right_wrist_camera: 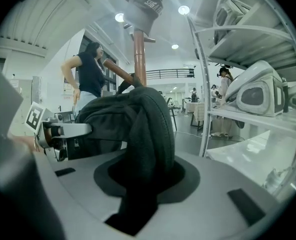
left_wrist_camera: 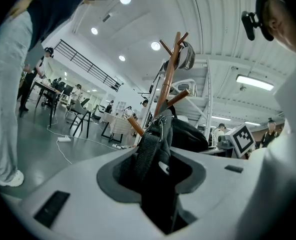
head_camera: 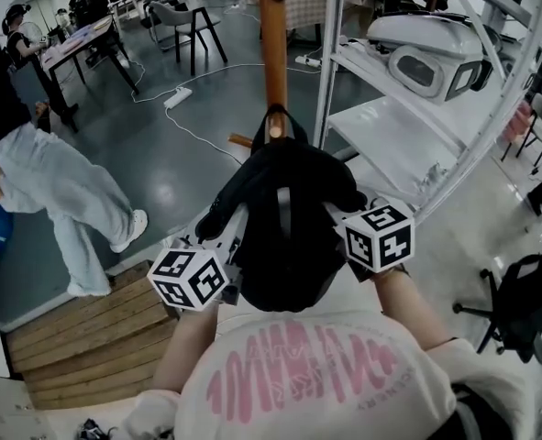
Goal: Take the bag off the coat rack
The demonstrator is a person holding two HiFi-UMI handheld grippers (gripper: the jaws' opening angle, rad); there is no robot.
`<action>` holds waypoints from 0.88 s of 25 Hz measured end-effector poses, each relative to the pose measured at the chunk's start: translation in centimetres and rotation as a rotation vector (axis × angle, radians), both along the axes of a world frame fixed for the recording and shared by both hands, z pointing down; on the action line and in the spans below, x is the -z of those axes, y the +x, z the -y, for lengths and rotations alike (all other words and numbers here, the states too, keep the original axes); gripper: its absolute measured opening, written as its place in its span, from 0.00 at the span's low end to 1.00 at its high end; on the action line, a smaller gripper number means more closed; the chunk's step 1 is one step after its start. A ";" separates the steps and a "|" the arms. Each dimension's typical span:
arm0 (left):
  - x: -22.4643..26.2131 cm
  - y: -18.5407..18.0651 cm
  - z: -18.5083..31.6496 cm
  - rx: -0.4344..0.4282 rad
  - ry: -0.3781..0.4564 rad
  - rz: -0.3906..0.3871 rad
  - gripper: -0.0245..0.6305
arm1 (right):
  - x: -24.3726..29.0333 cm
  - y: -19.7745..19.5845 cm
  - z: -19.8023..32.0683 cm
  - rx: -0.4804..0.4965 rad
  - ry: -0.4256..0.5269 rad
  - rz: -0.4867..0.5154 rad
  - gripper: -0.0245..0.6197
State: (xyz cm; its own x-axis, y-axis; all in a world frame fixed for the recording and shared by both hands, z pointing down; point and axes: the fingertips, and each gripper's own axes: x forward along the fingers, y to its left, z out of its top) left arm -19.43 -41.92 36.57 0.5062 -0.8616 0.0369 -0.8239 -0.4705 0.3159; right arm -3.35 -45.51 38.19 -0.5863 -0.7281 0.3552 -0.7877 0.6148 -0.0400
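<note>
Look at your bag: it is black, soft and lumpy. Its top loop goes around a low peg of the brown wooden coat rack, close against the pole.

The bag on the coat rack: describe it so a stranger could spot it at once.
Find the brown wooden coat rack standing beside the white shelving. The bag hangs by its top loop from a low peg. It is black and bulky, unlike the small grey cap on top.

blk bag on wood rack, person nearby
</note>
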 end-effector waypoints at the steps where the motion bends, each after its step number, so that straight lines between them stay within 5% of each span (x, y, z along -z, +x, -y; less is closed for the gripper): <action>1: 0.2 0.0 -0.1 0.002 0.003 0.000 0.23 | 0.2 0.0 0.0 0.002 0.004 0.000 0.21; 22: 2.7 -0.4 -1.2 0.010 0.067 0.009 0.23 | 2.6 -0.4 -0.9 0.003 0.061 0.011 0.20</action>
